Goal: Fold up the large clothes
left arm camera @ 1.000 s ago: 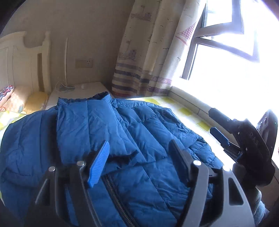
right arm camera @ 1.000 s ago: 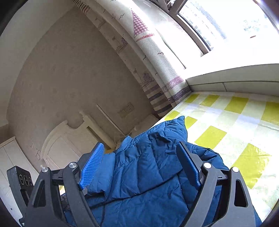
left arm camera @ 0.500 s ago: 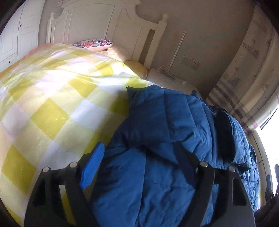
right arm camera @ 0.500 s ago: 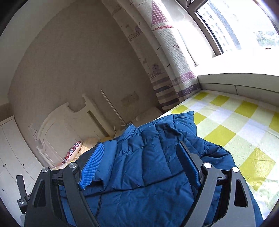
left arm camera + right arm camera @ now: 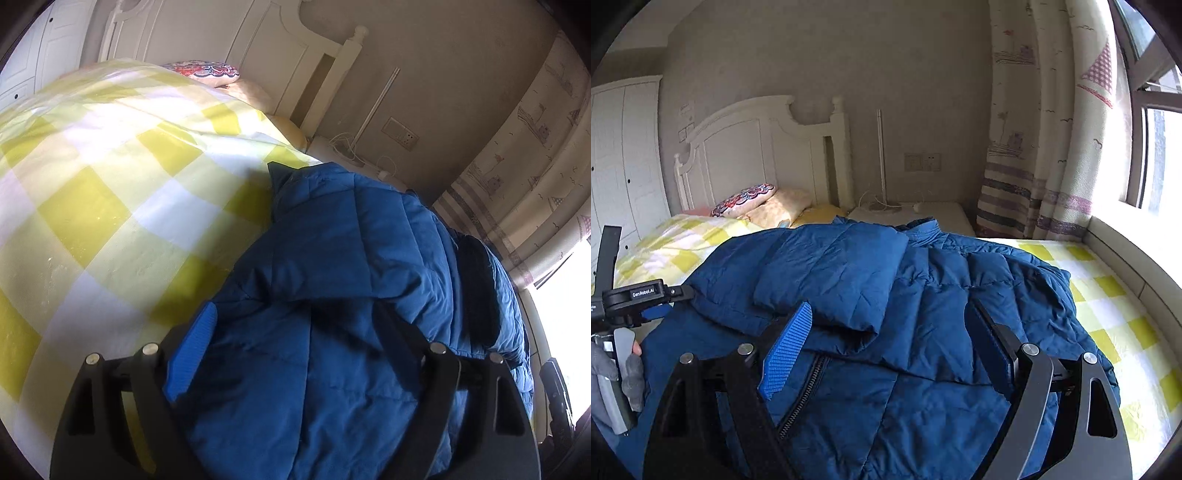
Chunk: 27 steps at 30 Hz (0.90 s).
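Blue padded jacket (image 5: 923,295) spread on the checked bed cover (image 5: 92,221) near the window-side edge of the bed, one sleeve (image 5: 831,280) folded across the front. Left claw (image 5: 295,339) and right claw (image 5: 890,339) both wide open above the jacket, holding nothing.

The left tongs (image 5: 291,341) have black, arched plastic arms with open cut-outs, 4 round silver screw heads across the top, and a bright blue ribbed pad (image 5: 188,358) on one finger; the other finger looks dark. The right tongs (image 5: 890,343) are built alike: black frame, 4 silver screws, a blue ridged pad (image 5: 786,354). In the right wrist view, the left unit's black body bears white "GenRobot.AI" lettering (image 5: 642,293). The hand (image 5: 617,373) there wears a grey glove, with a bit of bare fingertip skin showing.
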{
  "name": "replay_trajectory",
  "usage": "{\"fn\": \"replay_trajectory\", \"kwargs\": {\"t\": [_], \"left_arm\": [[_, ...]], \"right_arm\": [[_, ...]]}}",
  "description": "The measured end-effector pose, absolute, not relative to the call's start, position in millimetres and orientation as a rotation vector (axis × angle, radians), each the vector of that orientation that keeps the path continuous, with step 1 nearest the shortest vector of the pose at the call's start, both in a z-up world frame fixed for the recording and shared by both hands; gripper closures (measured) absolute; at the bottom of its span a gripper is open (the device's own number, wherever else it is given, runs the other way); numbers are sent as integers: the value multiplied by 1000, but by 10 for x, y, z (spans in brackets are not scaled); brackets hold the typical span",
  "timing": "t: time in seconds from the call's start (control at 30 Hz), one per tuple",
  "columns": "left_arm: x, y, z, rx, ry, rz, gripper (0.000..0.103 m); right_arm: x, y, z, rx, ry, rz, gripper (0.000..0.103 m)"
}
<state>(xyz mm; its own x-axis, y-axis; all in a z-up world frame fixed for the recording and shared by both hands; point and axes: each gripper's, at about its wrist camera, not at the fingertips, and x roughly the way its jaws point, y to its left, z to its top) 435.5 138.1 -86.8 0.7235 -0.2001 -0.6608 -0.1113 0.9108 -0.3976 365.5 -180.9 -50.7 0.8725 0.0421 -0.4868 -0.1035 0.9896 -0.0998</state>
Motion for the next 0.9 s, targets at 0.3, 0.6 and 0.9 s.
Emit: {"fn": "replay_trajectory", "kwargs": {"t": [0.3,0.6,0.9], "left_arm": [[4384,1455,-905,-489,757,-54,15],[4414,1468,-925,-503,756,-57,14],[4422,1478,-938,-507,753,-55,13]], "right_arm": [[4353,-1174,-743,-468,667,79,38],[3744,-3341,-734,1018,451,187,67],[3808,-3398,-1012,868,610,115,54]]}}
